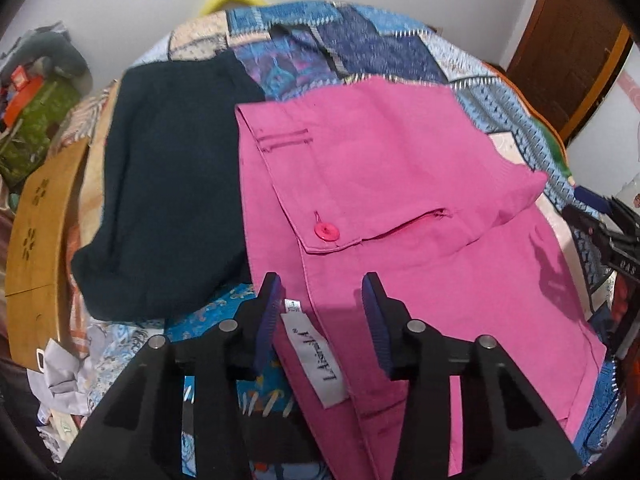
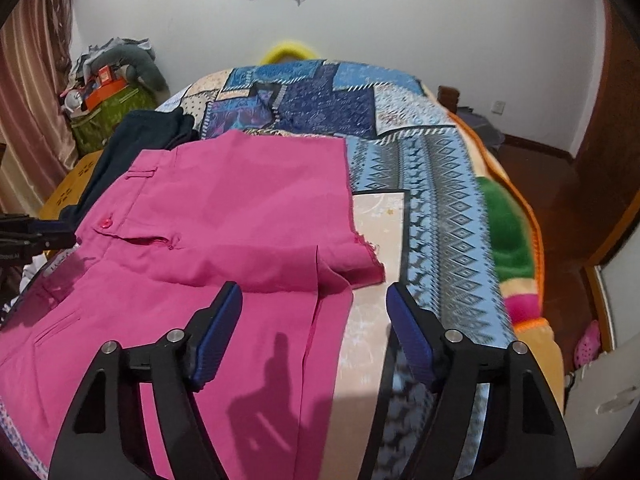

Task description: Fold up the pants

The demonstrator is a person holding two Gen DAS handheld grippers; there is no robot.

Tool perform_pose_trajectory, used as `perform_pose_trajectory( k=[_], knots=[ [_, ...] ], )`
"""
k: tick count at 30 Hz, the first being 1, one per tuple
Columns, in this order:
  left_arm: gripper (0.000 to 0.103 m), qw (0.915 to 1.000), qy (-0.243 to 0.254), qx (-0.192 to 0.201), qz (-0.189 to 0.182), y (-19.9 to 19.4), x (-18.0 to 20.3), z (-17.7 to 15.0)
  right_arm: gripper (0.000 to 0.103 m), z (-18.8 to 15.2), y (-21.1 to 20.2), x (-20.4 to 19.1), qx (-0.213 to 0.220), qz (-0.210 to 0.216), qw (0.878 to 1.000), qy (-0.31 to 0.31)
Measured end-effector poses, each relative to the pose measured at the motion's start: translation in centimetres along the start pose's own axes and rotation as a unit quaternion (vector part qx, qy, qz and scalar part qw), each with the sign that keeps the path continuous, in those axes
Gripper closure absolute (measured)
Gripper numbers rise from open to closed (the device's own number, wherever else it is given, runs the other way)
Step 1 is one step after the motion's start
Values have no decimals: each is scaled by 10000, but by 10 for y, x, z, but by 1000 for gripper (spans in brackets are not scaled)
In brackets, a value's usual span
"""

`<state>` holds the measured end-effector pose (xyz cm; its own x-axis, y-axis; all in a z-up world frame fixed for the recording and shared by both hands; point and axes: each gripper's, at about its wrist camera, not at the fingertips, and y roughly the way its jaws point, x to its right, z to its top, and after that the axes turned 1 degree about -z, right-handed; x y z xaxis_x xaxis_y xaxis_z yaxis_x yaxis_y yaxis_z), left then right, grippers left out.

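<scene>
Two open claws, my left claw [image 1: 320, 300] and right claw [image 2: 314, 320], are hanging empty over the pink pants [image 1: 400, 184] lying on the bed [image 2: 440, 184], and I am thinking both should pinch edges evenly.

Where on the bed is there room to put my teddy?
Free: the patchwork bedspread right of the pink pants, and the far end toward the white wall. Crowded: the left side, where the dark navy garment lies beside the pants.

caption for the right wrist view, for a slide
Open right gripper above folded pink pants on a patchwork bedspread.
</scene>
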<state>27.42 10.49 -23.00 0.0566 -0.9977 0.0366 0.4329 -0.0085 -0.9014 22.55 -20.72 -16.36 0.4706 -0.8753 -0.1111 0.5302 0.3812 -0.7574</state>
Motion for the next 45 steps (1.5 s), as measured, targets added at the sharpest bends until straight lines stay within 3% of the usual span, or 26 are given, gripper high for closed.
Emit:
perform_pose_trajectory(
  k=[6,13,17,22,25,32,39,45],
  knots=[
    [61,9998,-26,-165,-60,17,-1,5,47,16,22,1,0,248,9996,-138],
    [89,9975,-390,-428,-415,34,-9,8,72,22,50,-1,-353,358,9986,-130],
    [97,9960,-492,-487,-569,36,-15,9,84,19,56,4,-462,415,9981,5],
    [98,9989,-264,-278,-265,29,-11,7,95,16,56,1,-454,391,9981,-105],
    [97,9996,-154,-201,-96,27,-9,6,96,15,57,-4,-435,231,9984,-260],
    [95,9997,-6,-230,-125,29,-11,7,96,15,66,-3,-637,153,9978,-134],
    [93,9992,-69,-187,-359,12,-18,11,88,17,42,0,-520,338,9979,-160],
    [80,9984,-182,-126,-518,12,-23,32,76,26,25,9,-260,106,9995,-108]
  ],
)
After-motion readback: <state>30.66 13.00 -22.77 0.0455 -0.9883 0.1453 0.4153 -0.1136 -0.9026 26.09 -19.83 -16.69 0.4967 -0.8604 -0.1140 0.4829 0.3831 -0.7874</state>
